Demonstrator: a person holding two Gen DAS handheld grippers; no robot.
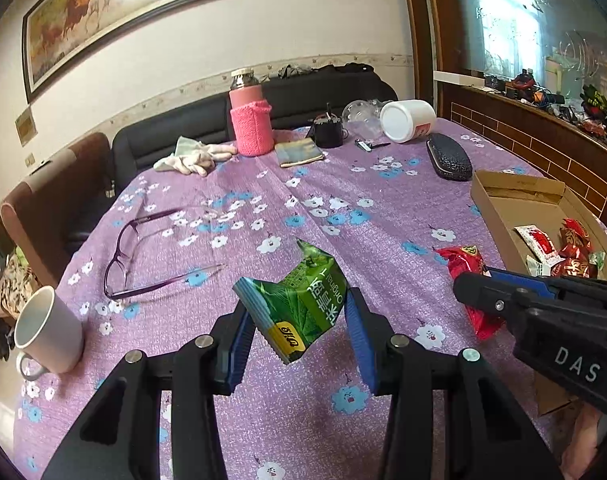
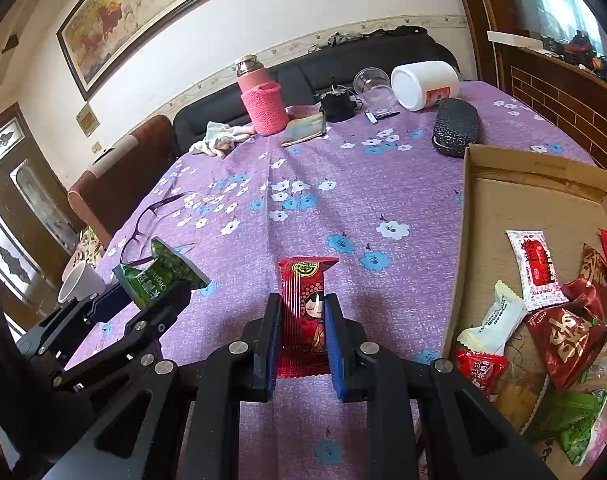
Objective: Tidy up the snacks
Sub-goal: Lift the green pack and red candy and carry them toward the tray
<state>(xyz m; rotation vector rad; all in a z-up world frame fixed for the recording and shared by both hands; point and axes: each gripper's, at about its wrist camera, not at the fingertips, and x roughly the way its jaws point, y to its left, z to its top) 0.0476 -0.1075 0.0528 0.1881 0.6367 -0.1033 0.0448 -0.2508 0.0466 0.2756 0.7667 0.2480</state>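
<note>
My left gripper is shut on a green snack packet and holds it above the purple flowered tablecloth; the packet also shows in the right wrist view. My right gripper is shut on a red snack packet, just left of the cardboard box. In the left wrist view the red packet and the right gripper sit at the right beside the box. Several wrapped snacks lie in the box.
Purple glasses and a white mug are at the left. At the far side stand a pink flask, a cloth, a black cup, a tipped white jar and a dark glasses case.
</note>
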